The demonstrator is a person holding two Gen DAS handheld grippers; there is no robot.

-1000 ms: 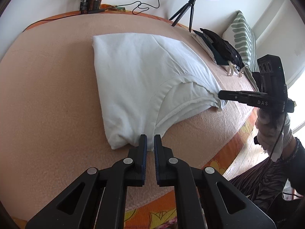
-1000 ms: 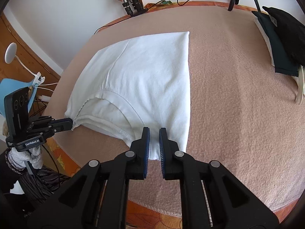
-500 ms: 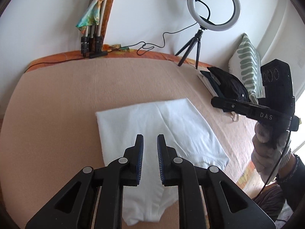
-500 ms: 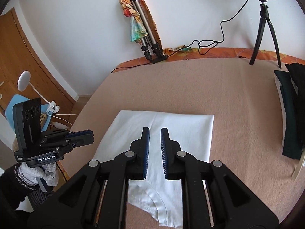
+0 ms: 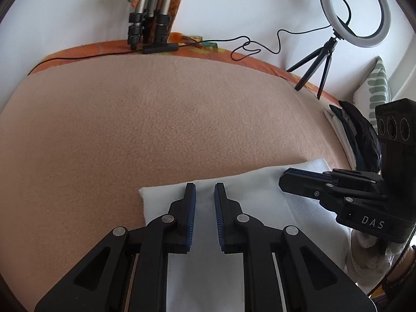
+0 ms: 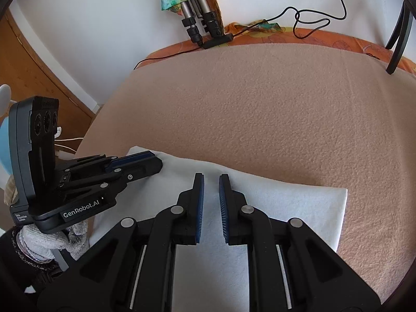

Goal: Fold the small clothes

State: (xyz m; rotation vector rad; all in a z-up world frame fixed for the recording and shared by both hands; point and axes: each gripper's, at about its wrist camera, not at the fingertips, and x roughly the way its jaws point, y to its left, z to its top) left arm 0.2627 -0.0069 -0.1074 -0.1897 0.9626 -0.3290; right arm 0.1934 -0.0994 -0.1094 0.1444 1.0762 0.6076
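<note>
A white garment (image 5: 260, 189) lies folded flat on the beige blanket (image 5: 182, 117), its far edge straight. My left gripper (image 5: 205, 187) hovers over the garment's far left part. Its jaws stand a narrow gap apart and only cloth shows beneath. My right gripper (image 6: 211, 176) hangs over the far edge of the same garment (image 6: 286, 200), open by a narrow gap too and holding nothing. Each gripper shows in the other's view: the right gripper (image 5: 283, 178) and the left gripper (image 6: 153, 161), both low over the cloth, each held by a white-gloved hand.
A ring light (image 5: 356, 7) on a small tripod stands at the back right, its cable (image 5: 247, 46) trailing along the bed's far edge. Folded tripod legs (image 5: 148, 20) lean on the wall. A pile of dark clothes (image 5: 358, 135) and a striped pillow (image 5: 374, 91) lie right.
Both grippers were shut on the garment's near edge a second ago. They have since moved forward over the cloth to its far edge, and their jaws now stand slightly apart.
</note>
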